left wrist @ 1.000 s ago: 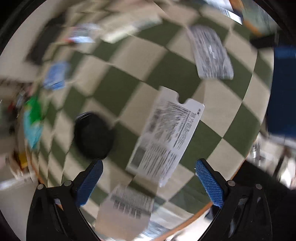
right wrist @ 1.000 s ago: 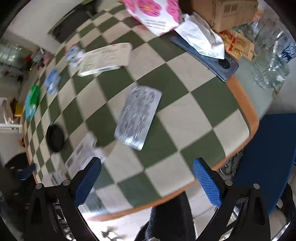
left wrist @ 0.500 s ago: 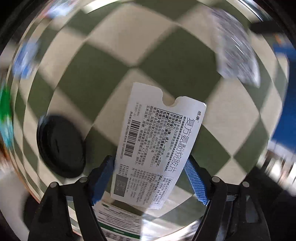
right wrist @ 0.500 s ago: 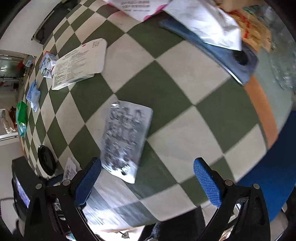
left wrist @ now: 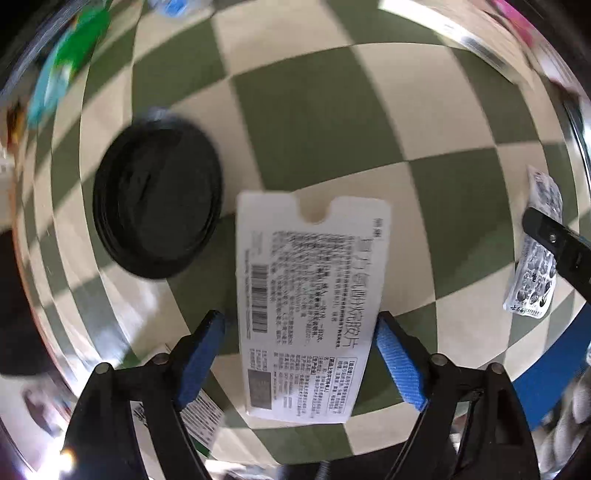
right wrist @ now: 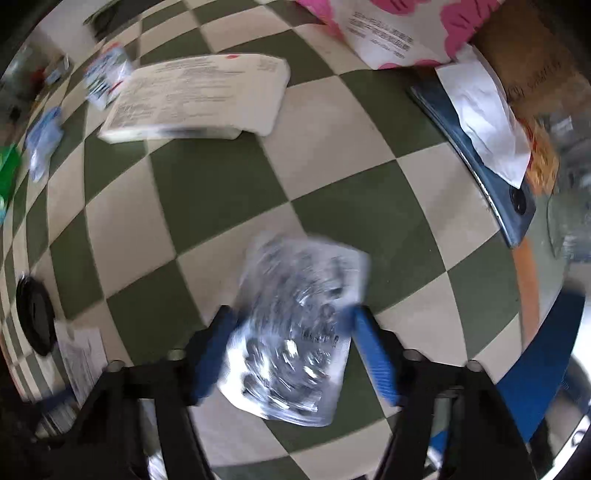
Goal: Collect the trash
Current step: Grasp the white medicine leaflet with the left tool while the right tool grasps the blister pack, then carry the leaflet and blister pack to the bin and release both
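In the left wrist view a flattened white medicine box (left wrist: 306,295) with printed text and a barcode lies between the blue fingers of my left gripper (left wrist: 301,354), which is shut on its two long edges. In the right wrist view a silver blister pack (right wrist: 295,325) lies between the fingers of my right gripper (right wrist: 291,354); the jaws have narrowed onto its sides. Both items lie against the green and cream checked tablecloth (right wrist: 207,184).
A black round lid (left wrist: 157,195) lies left of the medicine box. A white leaflet pad (right wrist: 195,98), a pink flowered packet (right wrist: 399,29), a blue phone (right wrist: 476,158) under a white tissue and a cardboard box (right wrist: 535,62) lie further back. The table's edge (right wrist: 532,291) is at right.
Both grippers dropped toward the table and narrowed: the left around the white medicine box, the right around the blister pack.
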Motion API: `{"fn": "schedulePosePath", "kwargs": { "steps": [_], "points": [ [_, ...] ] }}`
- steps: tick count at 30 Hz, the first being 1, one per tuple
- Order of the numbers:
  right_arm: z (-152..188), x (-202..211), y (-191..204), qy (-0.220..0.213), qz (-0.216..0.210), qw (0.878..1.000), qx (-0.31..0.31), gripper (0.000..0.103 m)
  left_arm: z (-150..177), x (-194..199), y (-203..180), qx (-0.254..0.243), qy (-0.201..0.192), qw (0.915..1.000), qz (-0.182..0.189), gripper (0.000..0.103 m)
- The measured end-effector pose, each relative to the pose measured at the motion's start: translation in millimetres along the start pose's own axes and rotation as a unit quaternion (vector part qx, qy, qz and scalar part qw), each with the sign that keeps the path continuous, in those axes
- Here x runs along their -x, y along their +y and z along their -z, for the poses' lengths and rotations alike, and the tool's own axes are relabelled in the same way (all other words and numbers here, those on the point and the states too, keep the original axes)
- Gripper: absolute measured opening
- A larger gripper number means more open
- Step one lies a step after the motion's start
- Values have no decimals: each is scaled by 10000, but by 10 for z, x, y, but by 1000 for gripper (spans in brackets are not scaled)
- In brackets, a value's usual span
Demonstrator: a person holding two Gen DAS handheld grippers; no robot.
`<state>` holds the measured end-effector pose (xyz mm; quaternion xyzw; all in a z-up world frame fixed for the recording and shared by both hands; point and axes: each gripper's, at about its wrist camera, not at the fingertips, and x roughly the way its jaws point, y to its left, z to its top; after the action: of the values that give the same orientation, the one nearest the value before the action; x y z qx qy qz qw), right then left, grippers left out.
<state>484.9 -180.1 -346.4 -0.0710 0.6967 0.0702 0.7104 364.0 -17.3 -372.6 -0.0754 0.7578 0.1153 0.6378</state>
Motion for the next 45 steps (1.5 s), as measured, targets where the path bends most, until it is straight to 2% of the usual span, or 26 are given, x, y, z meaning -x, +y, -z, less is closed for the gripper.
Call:
{"fn": "schedulePosePath", "kwargs": {
  "steps": [2,4,5,6,7,12,13,17,20,26,28,30,31,34,39,42,45],
  "points": [
    [60,-1,23,-3,-38,9999,117,64,30,27,-99,-95,-99,9999,20,69],
    [123,16,8,-52,-50,9998,171,64,54,41,-209,-99,-210,9997,-48,69],
    [152,37,-1,-76,-96,9998,154,58,69,39,-234,-72,-242,9997,-48,69],
    [170,96,-19,-183,-119,9997,104,47,90,38,-246,-8,-283,9996,-33,69],
    [173,139,-43,-220,-165,9996,92,48,224,34,-252,33,-307,9995,-15,69],
    [264,176,-137,-150,-561,9983,-27,48,450,57,-197,226,-462,9987,42,69],
    [291,177,-157,-140,-670,9976,-86,48,525,69,-45,268,-505,9983,75,69],
    [427,334,-198,-324,-941,9949,-138,47,611,203,115,462,-759,9959,144,69],
    [484,466,-299,-430,-1066,9933,-79,47,799,319,140,606,-973,9931,251,69],
    [639,756,-371,-598,-1329,9893,101,48,1192,682,254,882,-1462,9839,525,69],
    [701,874,-339,-686,-1391,9877,188,48,1289,1007,355,973,-1641,9796,635,69],
    [825,1026,-327,-774,-1468,9857,295,48,1527,1096,455,1069,-1816,9745,770,69],
    [912,1100,-311,-823,-1513,9845,342,48,1526,1246,527,1111,-1883,9722,833,69],
    [1259,1327,-251,-981,-1650,9803,455,48,1926,1415,704,1208,-2096,9655,962,69],
    [2114,1575,-136,-1137,-1843,9746,575,48,2836,1276,1061,1409,-2116,9605,1131,69],
    [2654,1553,-21,-1069,-1864,9748,604,48,3416,955,1274,1613,-1849,9615,1238,69],
    [3235,1372,149,-832,-1874,9764,679,48,3859,292,1461,1916,-1267,9635,1373,69]
  ]
}}
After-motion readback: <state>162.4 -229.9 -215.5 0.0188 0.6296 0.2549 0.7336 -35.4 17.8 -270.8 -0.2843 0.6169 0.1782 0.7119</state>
